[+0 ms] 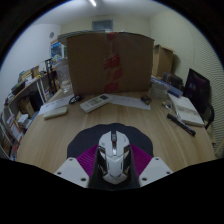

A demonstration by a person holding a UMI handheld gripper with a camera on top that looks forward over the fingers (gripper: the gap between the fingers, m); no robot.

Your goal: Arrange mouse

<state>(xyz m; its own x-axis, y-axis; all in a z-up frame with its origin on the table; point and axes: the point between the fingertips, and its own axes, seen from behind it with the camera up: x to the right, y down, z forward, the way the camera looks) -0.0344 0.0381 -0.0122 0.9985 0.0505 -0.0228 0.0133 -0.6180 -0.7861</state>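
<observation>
Item 1, hand-held gripper [113,172]: two fingers are reaching forward at the near side of the scene, their magenta pads [90,158] showing on the inner faces. The fingers are closing against both sides of the mouse, grasping it.

Item 2, mouse [113,154]: white and grey with a dark centre strip and wheel, sitting lengthwise between the fingers, nose pointing far. It is lying over a dark mat [88,142] at the near edge of the surface.

Item 3, surface [120,117]: a rounded wooden top, its curved near edge running just either side of the fingers. A wide bare stretch of wood is lying open between the mouse and the far objects, giving room ahead and to both sides.

Item 4, far objects: a white keyboard [97,102] is lying far left of centre, a second flat device [56,108] further left. A large cardboard box [108,62] is standing at the far edge. On the right, a book or notebook [186,110] and a dark slim object [180,124] are lying near the right edge, with a dark monitor [198,86] beyond.

Item 5, shelving [18,105]: cluttered, standing off the left edge.
</observation>
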